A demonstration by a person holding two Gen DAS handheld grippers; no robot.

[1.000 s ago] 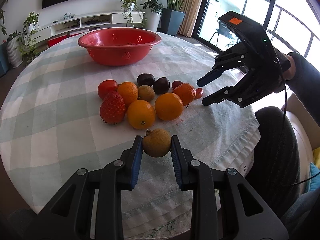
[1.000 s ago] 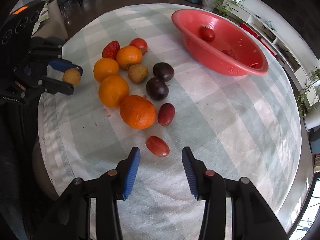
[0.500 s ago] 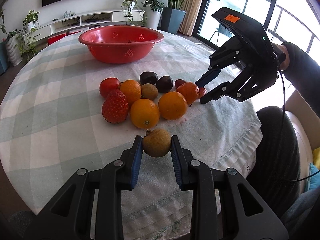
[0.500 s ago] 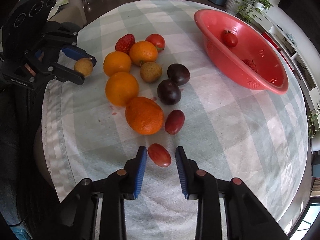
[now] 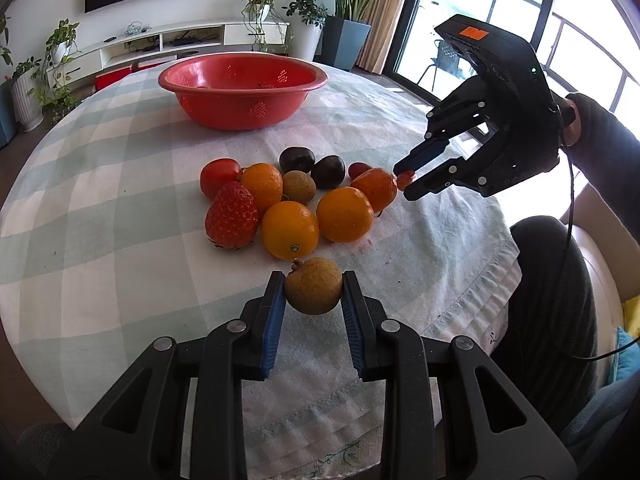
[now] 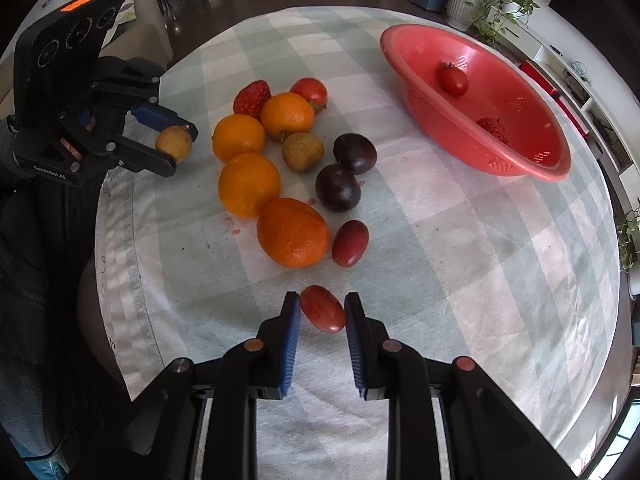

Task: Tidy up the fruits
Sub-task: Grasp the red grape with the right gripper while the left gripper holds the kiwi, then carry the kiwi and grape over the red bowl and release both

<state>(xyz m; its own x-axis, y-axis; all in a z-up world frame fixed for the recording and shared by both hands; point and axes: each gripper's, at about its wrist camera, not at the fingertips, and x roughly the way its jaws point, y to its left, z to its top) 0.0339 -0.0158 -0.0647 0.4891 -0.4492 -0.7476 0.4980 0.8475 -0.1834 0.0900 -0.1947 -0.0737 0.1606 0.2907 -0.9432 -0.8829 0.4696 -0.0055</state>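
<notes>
My left gripper (image 5: 313, 280) is shut on a small brown round fruit (image 5: 313, 291), held just above the tablecloth near the table's front edge; it also shows in the right wrist view as the left gripper (image 6: 181, 149) with the brown fruit (image 6: 173, 144). My right gripper (image 6: 322, 300) points steeply down at a small red oval tomato (image 6: 322, 308). Its jaws are closing, and both blue pads touch the tomato's sides. In the left wrist view the right gripper (image 5: 405, 181) sits beside the fruit pile. A red bowl (image 5: 240, 112) stands at the far side.
The pile holds several oranges (image 5: 290, 230), a strawberry (image 5: 232, 220), a tomato (image 5: 219, 176), two dark plums (image 6: 338, 193), a brown fruit (image 6: 303, 151) and a red oblong fruit (image 6: 350, 243). The bowl (image 6: 528, 120) contains a cherry tomato (image 6: 454, 80) and a strawberry (image 6: 492, 130). A person's knee (image 5: 552, 280) is by the table edge.
The right gripper came down over the small red tomato and its jaws narrowed from wide apart until they touch it. The left gripper stayed where it was with the brown fruit.
</notes>
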